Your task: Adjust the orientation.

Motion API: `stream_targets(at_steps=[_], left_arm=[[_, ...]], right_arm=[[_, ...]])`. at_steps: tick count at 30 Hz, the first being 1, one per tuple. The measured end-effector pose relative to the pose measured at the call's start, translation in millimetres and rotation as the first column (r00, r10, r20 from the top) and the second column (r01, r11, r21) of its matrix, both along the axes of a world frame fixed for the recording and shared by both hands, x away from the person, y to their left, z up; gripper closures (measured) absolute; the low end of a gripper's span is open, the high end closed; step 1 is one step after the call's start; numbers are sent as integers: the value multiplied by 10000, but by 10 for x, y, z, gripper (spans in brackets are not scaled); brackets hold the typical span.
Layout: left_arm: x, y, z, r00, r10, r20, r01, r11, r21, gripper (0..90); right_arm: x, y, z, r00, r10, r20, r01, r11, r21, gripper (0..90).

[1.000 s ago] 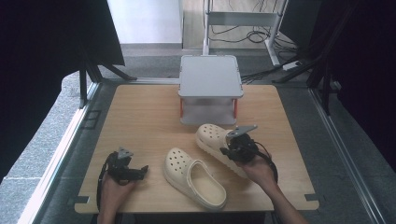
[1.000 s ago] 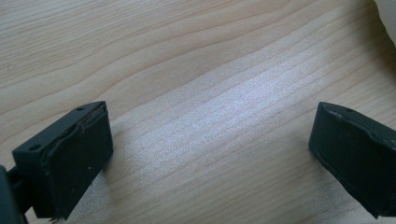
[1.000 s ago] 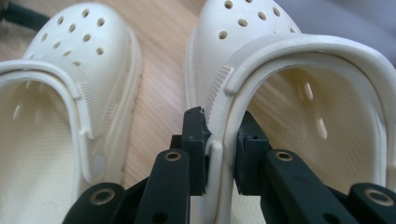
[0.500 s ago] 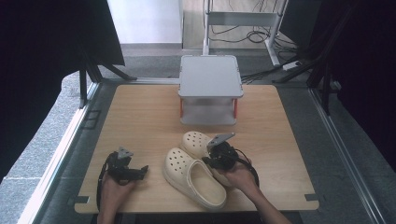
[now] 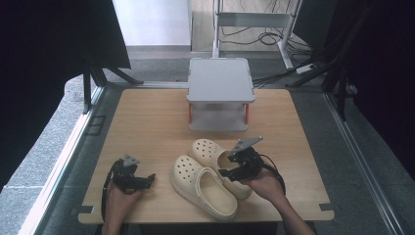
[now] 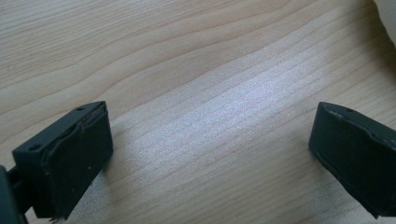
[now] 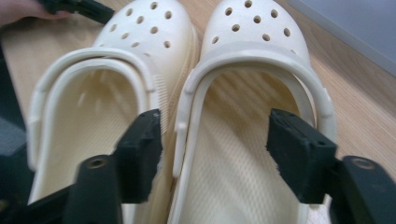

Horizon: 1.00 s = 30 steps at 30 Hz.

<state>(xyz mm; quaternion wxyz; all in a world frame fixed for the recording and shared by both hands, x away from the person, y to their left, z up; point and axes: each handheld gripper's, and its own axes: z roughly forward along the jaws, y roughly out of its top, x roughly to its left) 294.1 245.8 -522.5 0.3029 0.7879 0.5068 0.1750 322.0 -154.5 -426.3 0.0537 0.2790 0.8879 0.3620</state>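
You are holding the right gripper (image 5: pixel 234 171) right of centre in the lower high view, its jaws spread wide over the heel opening of the right-hand clog (image 7: pixel 254 116), gripping nothing. The left-hand clog (image 5: pixel 203 186) is lying touching it, side by side on the wooden table (image 5: pixel 147 127). Your left gripper (image 5: pixel 142 180), lower left, is resting wide apart above bare wood. A grey two-tier stand (image 5: pixel 220 93) is sitting upper centre.

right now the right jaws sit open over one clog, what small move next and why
Probably lift the right gripper clear. Its jaws stand open over the right clog, gripping nothing, and that clog already lies side by side with the left clog on the table, toes the same way. The left gripper rests open, apart.
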Motion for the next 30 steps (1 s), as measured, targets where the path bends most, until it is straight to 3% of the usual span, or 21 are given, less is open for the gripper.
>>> stream_targets(at_steps=[7,13,24,30], left_arm=[[0,0,0,10000,-1,2,1,10000,2,0],[0,0,0,10000,-3,0,3,10000,4,0],[0,0,0,10000,-3,1,3,10000,4,0],[0,0,0,10000,-3,1,3,10000,6,0]], right_arm=[[-86,37,-19,9972,738,-128,-739,9972,-124,245],[-87,177,-117,9928,1130,-401,-1141,9931,-265,251],[-49,377,-257,9908,1216,-589,-1257,9895,-712,245],[-42,488,-297,9909,1251,-497,-1296,9865,-1000,294]])
